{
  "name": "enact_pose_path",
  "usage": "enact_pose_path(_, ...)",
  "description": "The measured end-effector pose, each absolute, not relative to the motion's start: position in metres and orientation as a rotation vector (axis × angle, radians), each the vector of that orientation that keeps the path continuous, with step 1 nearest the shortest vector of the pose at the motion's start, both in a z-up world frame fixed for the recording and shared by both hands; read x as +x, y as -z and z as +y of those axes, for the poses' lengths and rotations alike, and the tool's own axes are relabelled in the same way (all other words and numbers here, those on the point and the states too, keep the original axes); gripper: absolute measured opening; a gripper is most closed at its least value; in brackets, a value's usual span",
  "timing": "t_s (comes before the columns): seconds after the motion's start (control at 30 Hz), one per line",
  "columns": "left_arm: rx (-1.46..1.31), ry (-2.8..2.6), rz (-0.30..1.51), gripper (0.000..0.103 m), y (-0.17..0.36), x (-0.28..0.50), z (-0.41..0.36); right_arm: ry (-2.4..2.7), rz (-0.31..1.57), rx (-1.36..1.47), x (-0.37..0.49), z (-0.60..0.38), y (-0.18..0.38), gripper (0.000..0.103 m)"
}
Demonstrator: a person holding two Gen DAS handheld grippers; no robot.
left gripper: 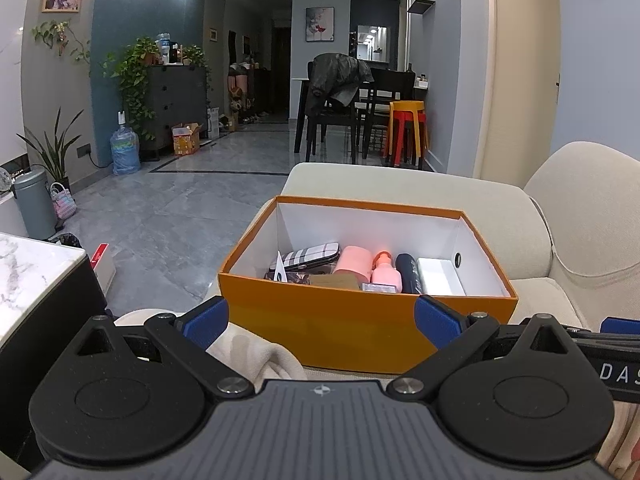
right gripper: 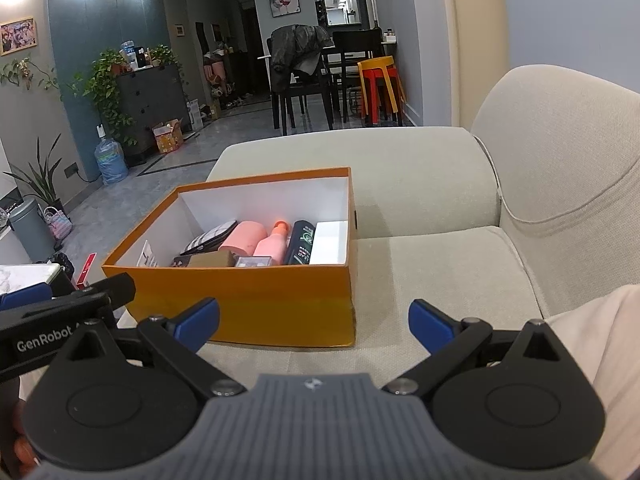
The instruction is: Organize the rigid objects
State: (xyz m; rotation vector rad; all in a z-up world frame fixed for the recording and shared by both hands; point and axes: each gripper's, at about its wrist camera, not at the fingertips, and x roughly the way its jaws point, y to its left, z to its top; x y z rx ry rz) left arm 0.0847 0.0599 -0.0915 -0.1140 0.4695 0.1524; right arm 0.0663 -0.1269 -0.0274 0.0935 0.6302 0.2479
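Left gripper (left gripper: 321,316): blue-tipped fingers (left gripper: 206,320) spread wide, empty, held just short of the orange box (left gripper: 320,328). Right gripper (right gripper: 314,324): fingers (right gripper: 430,324) likewise spread, empty, beside the box's near right corner.

Orange box: lid off, resting on the beige sofa (right gripper: 440,264) seat. Inside, packed side by side: plaid case (left gripper: 310,256), pink cylinder (left gripper: 352,264), pink bottle (left gripper: 386,276), dark bottle (right gripper: 301,242), white box (left gripper: 440,276), brown carton (right gripper: 210,259).

Beyond: grey tiled floor (left gripper: 192,200), dining chairs (left gripper: 332,116), stacked red and yellow stools (left gripper: 406,128), dark cabinet (left gripper: 176,100) with trailing plants.
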Motion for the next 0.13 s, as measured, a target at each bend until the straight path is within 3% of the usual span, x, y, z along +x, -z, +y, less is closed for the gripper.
enact_pose_path(0.13,-0.111,-0.155,0.469,0.103,0.0915,0.0847,0.0602,-0.249,0.629,0.092,0.0657,-0.1268,0.0276,0.099)
